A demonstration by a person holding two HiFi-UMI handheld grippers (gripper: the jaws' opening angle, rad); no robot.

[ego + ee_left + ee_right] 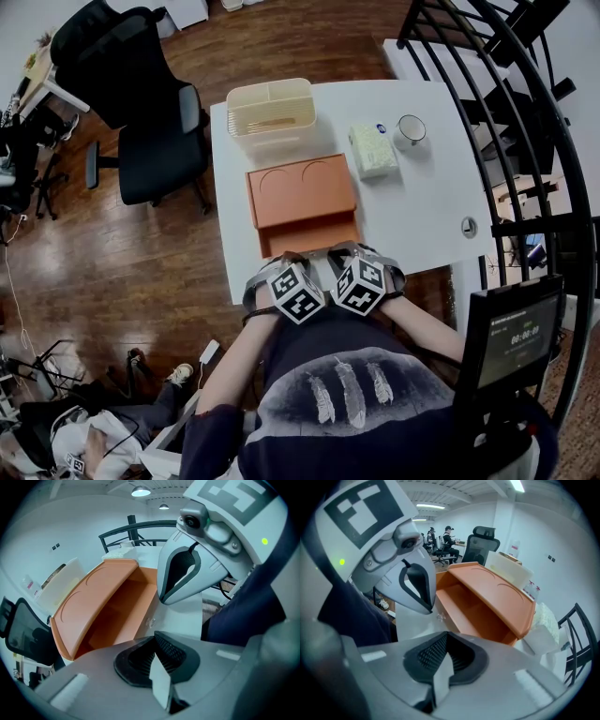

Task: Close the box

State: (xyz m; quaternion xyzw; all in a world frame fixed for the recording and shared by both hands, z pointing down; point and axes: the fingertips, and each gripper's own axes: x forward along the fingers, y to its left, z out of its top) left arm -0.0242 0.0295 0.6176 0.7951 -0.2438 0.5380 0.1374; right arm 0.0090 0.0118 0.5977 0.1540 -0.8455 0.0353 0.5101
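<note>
An orange box (302, 192) lies on the white table (431, 202), its lid (89, 602) raised at an angle over the base, so the inside (309, 239) shows from the front. Two round shapes are pressed into the lid (501, 592). My left gripper (284, 261) and right gripper (349, 251) sit side by side at the table's near edge, just in front of the box's open side. Both look shut with nothing between the pads, as seen in the left gripper (157, 667) and the right gripper (440, 667) views. Neither touches the box.
Behind the box stands a cream basket (272, 112), with a pale textured pack (373, 150) and a mug (410, 129) to its right. A black office chair (141, 94) is left of the table, a black railing (511, 141) to the right, and a screen (516, 337) at the near right.
</note>
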